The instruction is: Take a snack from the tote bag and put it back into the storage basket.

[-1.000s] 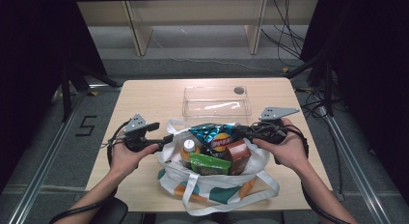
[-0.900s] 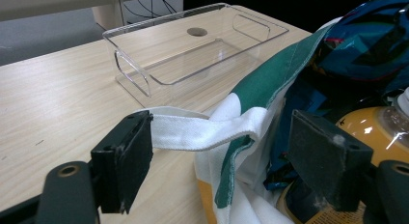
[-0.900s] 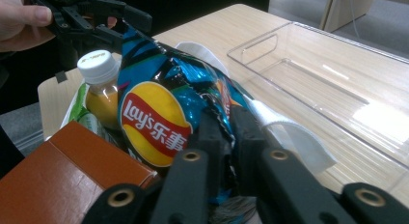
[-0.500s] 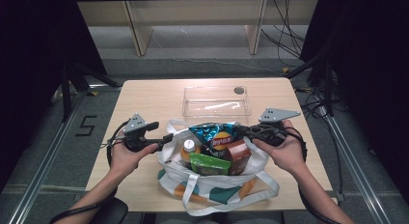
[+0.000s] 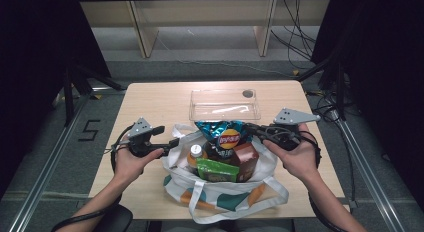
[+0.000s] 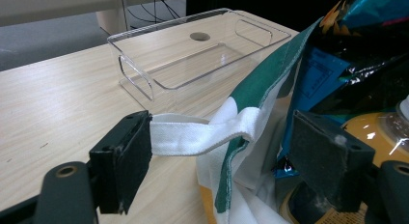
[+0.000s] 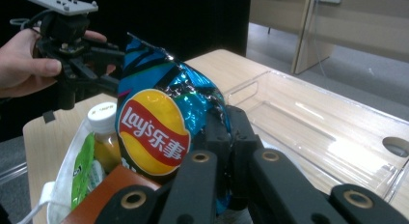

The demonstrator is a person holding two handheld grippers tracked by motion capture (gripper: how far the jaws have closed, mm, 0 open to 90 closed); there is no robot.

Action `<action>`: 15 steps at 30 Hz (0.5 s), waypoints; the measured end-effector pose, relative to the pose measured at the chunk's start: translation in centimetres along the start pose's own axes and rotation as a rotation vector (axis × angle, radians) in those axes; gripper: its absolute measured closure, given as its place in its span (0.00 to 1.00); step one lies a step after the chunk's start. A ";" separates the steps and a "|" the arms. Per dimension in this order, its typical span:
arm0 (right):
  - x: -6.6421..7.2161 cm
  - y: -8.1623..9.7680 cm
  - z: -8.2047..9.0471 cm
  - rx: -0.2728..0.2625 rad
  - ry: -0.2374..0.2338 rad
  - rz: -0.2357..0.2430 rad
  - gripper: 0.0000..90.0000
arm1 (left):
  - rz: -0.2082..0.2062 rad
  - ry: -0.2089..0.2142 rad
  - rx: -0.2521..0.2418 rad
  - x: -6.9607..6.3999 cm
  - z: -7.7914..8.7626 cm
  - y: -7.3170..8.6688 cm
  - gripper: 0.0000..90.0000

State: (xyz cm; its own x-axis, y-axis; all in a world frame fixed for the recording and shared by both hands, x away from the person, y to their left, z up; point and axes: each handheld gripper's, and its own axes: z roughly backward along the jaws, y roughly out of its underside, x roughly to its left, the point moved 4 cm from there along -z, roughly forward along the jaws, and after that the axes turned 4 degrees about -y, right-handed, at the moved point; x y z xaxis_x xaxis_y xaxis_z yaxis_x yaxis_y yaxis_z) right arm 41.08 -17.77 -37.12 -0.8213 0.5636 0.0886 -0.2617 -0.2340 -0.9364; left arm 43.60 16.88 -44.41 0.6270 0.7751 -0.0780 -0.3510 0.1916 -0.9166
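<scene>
Right gripper (image 7: 223,137), jaws pinched tight on the upper edge of the blue crisp bag (image 7: 159,122), which stands upright in the white-and-green tote bag (image 5: 220,184) at the near edge of the table (image 5: 160,99). Left gripper (image 6: 222,161), jaws spread wide apart around the tote's rim, the white handle strap (image 6: 197,134) lying against one pad (image 6: 128,156); it appears to brace the opening rather than grip it. Beside the crisp bag: an orange juice bottle (image 5: 196,156), a green packet (image 5: 216,169), a brown carton (image 5: 245,159). Beyond: an empty clear plastic tray (image 5: 225,106). Step in hand, as judged: grasp secured for unpacking. Next move calls for a straight lift clear of the rim, then carrying towards the tray.
</scene>
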 end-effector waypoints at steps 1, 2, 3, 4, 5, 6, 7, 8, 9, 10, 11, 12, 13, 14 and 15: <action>0.1 -0.1 0.0 -0.013 -0.019 -0.011 1.00 | 0.002 -0.006 0.005 0.0 0.0 0.0 0.25; 0.1 -0.2 0.1 -0.011 -0.013 -0.012 1.00 | 0.005 -0.005 0.005 0.0 0.0 0.1 0.25; 0.1 -0.2 0.1 -0.011 -0.013 -0.012 1.00 | 0.005 -0.005 0.005 0.0 0.0 0.1 0.25; 0.1 -0.3 0.2 -0.027 -0.005 -0.001 1.00 | 0.011 -0.006 0.005 -0.1 0.0 0.1 0.25; 0.2 -0.4 0.3 -0.030 -0.004 -0.006 1.00 | 0.011 -0.006 0.005 -0.1 0.0 0.1 0.25; 0.3 -0.5 0.3 -0.037 -0.003 -0.014 1.00 | 0.008 -0.007 0.005 0.0 0.0 0.1 0.25; 0.3 -0.5 0.3 -0.037 -0.003 -0.014 1.00 | 0.001 -0.006 0.005 0.0 0.0 0.0 0.25; 0.3 -0.7 0.4 -0.049 -0.009 -0.014 1.00 | 0.006 -0.006 0.005 -0.1 0.0 0.0 0.25; 0.4 -0.8 0.5 -0.058 -0.003 -0.015 1.00 | 0.010 -0.005 0.005 -0.1 0.0 0.1 0.25; 0.3 -1.0 0.6 -0.073 0.002 -0.011 1.00 | -0.002 -0.005 0.004 0.0 0.0 0.1 0.25; 0.3 -1.0 0.6 -0.073 0.002 -0.011 1.00 | -0.002 -0.005 0.004 0.0 0.0 0.1 0.25; 0.6 -1.4 0.9 -0.094 0.003 -0.032 1.00 | -0.003 -0.004 0.004 0.0 -0.1 0.0 0.25; 0.6 -1.4 0.9 -0.094 0.003 -0.032 1.00 | -0.003 -0.004 0.004 0.0 -0.1 0.0 0.25; 0.6 -1.9 1.1 -0.106 0.010 -0.019 1.00 | -0.004 -0.005 0.002 -0.1 -0.1 0.0 0.25; 0.6 -1.9 1.1 -0.106 0.010 -0.019 1.00 | -0.004 -0.005 0.002 -0.1 -0.1 0.0 0.25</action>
State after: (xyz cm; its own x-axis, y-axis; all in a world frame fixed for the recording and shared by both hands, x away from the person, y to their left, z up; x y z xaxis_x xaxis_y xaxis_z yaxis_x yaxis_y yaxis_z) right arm 40.53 -17.82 -34.96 -0.8116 0.5750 0.1035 -0.2214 -0.1387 -0.9653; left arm 43.61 16.79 -44.43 0.6250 0.7772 -0.0730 -0.3500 0.1955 -0.9161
